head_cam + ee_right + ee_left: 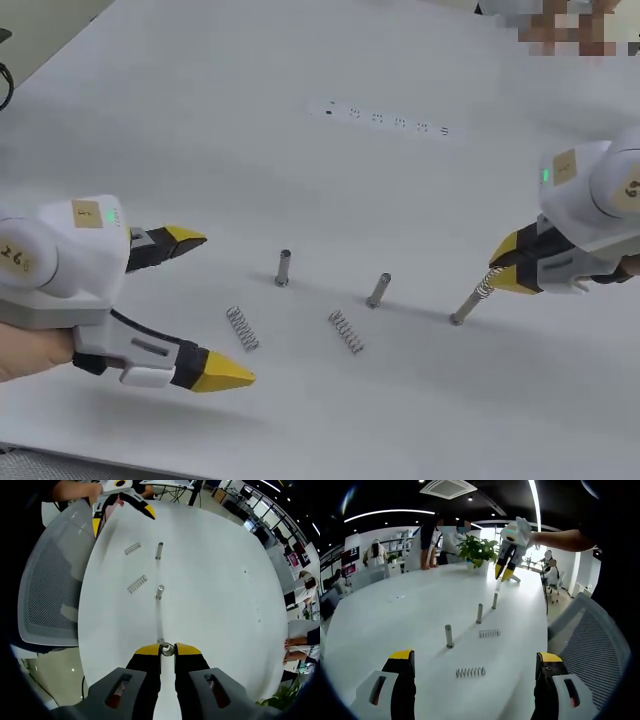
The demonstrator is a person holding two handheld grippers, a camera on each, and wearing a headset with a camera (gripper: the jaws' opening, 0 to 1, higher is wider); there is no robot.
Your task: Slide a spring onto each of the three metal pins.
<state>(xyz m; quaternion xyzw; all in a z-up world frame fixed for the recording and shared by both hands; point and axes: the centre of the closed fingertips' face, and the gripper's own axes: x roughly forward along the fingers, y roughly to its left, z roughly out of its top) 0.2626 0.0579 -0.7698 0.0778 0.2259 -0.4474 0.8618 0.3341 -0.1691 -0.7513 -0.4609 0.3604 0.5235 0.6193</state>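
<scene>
Three short metal pins stand on the white table (300, 180): left pin (283, 268), middle pin (378, 290), right pin (466, 305), which leans. My right gripper (507, 268) is shut on a spring (487, 285) held at the top of the right pin; the right gripper view shows this spring (167, 649) end-on between the closed yellow fingertips. Two loose springs (241, 328) (346, 331) lie flat in front of the pins. My left gripper (210, 305) hovers open at the left, with nothing between its fingers (401, 654), facing the pins (449, 635) and a loose spring (470, 672).
A row of small dark marks (385, 118) sits on the table farther back. A grey mesh chair (50, 580) stands at the table's near edge. People stand at the far end of the table (432, 542), beside a potted plant (479, 552).
</scene>
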